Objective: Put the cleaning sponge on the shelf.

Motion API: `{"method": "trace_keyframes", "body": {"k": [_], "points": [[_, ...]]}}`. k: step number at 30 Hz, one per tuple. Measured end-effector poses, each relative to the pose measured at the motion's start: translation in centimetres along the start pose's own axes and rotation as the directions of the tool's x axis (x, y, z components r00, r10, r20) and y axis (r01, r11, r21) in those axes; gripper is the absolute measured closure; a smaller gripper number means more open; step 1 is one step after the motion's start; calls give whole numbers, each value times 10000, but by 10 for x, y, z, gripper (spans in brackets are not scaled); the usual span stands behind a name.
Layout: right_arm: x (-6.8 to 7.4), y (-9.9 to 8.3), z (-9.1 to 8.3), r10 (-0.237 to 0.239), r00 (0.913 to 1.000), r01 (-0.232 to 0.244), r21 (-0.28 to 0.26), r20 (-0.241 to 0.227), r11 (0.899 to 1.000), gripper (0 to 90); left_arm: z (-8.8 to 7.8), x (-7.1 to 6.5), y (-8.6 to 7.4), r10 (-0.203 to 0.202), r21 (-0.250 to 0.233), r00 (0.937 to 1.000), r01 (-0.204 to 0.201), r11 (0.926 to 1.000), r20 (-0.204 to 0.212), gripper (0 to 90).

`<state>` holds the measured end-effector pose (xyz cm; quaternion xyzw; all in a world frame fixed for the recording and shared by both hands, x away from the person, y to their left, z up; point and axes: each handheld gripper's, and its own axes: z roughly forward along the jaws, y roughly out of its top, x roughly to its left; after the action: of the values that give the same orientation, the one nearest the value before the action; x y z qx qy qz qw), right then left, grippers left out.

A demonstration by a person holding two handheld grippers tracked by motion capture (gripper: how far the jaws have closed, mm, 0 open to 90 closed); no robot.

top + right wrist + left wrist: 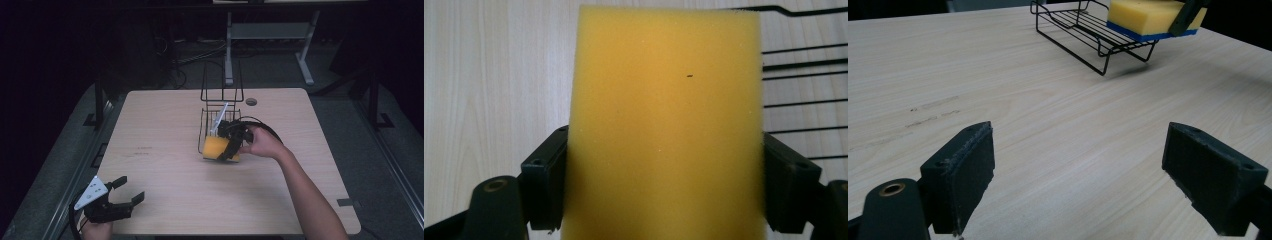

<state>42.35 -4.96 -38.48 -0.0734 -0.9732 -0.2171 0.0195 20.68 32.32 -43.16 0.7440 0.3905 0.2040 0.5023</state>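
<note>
Two claws: I have one working, one waiting.
Right claw (231, 148): clenched on the yellow sponge (664, 125), a jaw pressing each side.
Sponge place: at the near end of the black wire rack (220, 117), on the bench (160, 150).
Left claw (127, 192): released, empty, near the bench corner.
Step, I judge: sponge going in or out of the rack; next needs a level, steady move.

No legible text, label, brand, number or sign found on any surface in the high view or either gripper view.
</note>
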Motion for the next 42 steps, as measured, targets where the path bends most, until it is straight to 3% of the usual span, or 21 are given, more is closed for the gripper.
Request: {"method": "trace_keyframes", "body": {"k": [15, 18, 21, 28, 31, 39, 42], "points": [[-17, 2, 1, 219, 9996, -223, 252, 170, 9994, 218, 1, -2, 1, 36, -29, 10000, -36, 10000, 54, 128], [-21, 3, -1, 313, 9994, -314, 24, 163, 9995, 218, 0, -1, 1, -49, -63, 10000, 49, 10000, 69, 128], [-26, 4, -1, 292, 9992, -301, 343, 260, 9990, 218, 1, -1, 1, -25, -68, 10000, 26, 10000, 70, 128], [-38, 6, 2, 452, 9990, -451, 63, -57, 9990, 219, 1, -2, 1, -9, -60, 9999, 10, 10000, 111, 129], [-44, 2, 7, 619, 9981, -617, 200, -73, 9979, 219, 1, -2, 1, -18, -54, 9999, 18, 10000, 124, 128], [-47, 10, 5, 261, 9995, -268, 417, 189, 9988, 218, 2, -1, 1, -49, -72, 9999, 50, 10000, 124, 128], [-51, 9, 8, 391, 9992, -392, 119, 34, 9992, 218, 1, -1, 1, -58, -87, 9999, 59, 9999, 141, 128]]}}
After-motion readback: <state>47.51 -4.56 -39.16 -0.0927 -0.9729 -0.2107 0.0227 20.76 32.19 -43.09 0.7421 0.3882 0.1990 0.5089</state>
